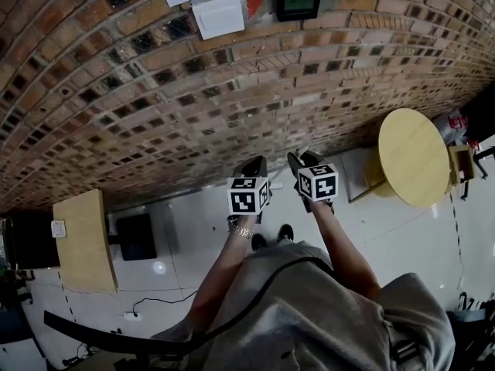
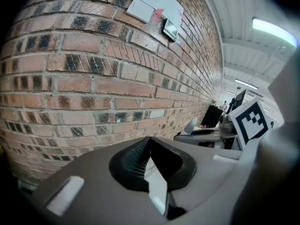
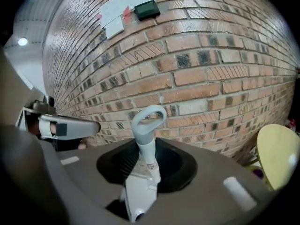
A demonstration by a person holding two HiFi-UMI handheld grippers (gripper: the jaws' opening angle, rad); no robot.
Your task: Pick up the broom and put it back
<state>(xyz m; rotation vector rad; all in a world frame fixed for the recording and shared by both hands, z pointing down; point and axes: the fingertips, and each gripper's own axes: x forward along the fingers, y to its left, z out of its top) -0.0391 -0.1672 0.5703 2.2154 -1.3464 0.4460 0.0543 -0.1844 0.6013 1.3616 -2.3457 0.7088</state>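
A white broom handle [image 3: 146, 125] with a loop at its end runs between my right gripper's [image 3: 147, 146] jaws, which are shut on it; the loop points at the brick wall. The rest of the broom is hidden behind the gripper's body. In the head view my right gripper [image 1: 300, 161] and my left gripper [image 1: 254, 166] are raised side by side in front of the wall. My left gripper's [image 2: 149, 139] pad tips meet; a white sliver shows in the gap behind them, and I cannot tell what it is.
The brick wall [image 1: 193, 91] stands close ahead, with papers [image 1: 219, 15] and a small dark screen [image 1: 298, 1] fixed on it. A round yellow table [image 1: 414, 157] stands at the right. At the left are a wooden cabinet [image 1: 81, 238] and a black box [image 1: 138, 236].
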